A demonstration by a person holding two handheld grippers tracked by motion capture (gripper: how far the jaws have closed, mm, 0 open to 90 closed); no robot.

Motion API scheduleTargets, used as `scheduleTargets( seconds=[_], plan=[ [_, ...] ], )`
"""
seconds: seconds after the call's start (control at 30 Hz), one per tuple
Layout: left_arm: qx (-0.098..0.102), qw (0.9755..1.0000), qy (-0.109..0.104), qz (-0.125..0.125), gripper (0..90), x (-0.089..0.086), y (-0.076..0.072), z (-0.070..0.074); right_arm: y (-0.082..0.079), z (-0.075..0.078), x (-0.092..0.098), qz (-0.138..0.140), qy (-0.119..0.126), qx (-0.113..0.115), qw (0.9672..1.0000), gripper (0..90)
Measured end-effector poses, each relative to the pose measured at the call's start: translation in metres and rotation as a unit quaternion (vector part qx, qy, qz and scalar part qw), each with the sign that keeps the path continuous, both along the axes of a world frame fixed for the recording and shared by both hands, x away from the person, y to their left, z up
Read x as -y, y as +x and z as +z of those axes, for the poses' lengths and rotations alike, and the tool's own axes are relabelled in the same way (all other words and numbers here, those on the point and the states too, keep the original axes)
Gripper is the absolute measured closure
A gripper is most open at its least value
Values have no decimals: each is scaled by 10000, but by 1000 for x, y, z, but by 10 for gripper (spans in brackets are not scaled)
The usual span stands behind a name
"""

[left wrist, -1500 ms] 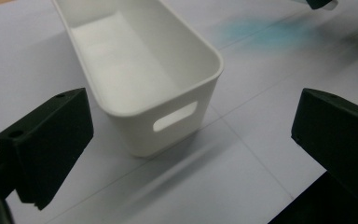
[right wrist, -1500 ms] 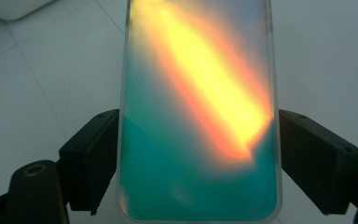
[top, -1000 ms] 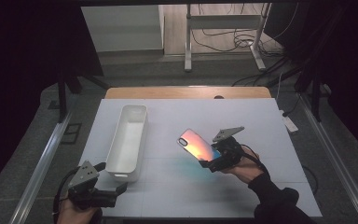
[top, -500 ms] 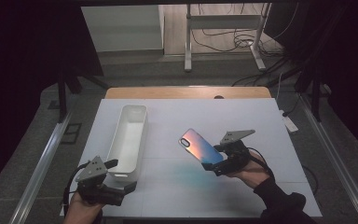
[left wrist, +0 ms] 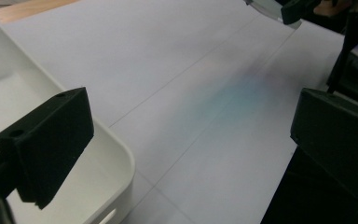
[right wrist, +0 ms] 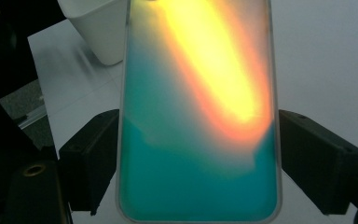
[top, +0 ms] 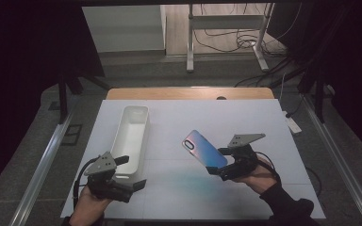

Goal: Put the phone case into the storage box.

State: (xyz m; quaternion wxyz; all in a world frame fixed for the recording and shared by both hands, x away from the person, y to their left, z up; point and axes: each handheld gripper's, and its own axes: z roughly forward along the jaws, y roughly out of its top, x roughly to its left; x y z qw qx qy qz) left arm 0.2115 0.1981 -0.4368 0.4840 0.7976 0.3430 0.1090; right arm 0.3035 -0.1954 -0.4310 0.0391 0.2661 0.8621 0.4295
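An iridescent phone case (top: 204,149) is held tilted above the white table, its camera end up and to the left. My right gripper (top: 220,162) is shut on the case's lower end; in the right gripper view the case (right wrist: 200,112) glows yellow, orange and teal between the two black jaws. My left gripper (top: 131,173) is open near the table's front left, beside the near end of a long white tray (top: 130,136). In the left gripper view the tray's rounded corner (left wrist: 114,161) lies between the spread jaws, which hold nothing.
The white table sheet (top: 179,188) ends close in front of both hands. A wooden strip (top: 188,92) runs along the far edge. Beyond stand a metal stand's legs (top: 226,44) with cables on the floor. Rails flank the table.
The right gripper has lifted the phone case and drawn it a little toward the person. The left gripper has moved forward and up to the tray's near end.
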Motion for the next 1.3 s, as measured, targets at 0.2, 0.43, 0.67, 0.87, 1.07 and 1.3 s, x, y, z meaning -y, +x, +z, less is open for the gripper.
scheduleTargets(
  seconds=[0.2, 0.43, 0.67, 0.87, 1.07, 1.3],
  plan=[
    [19, 9998, -85, -167, 0, 9, 6, 4, -6, 4, 8, -15, 105, 24, 9999, 169],
    [-28, 9991, -60, -427, 0, 25, 14, 9, -12, 6, 14, -6, 220, 35, 9998, 168],
    [42, 9977, -33, -674, 0, 42, 21, 13, -20, 9, 18, 18, 298, 51, 9995, 168],
    [48, 9961, -119, -872, 0, 53, 25, 13, -26, 10, 21, 45, 351, 83, 9993, 168],
    [83, 9936, -73, -1127, 0, 67, 30, 13, -32, 11, 22, 110, 407, 135, 9990, 168],
    [103, 9904, -28, -1382, 0, 81, 33, 11, -38, 12, 21, 205, 459, 213, 9985, 168]
  ],
)
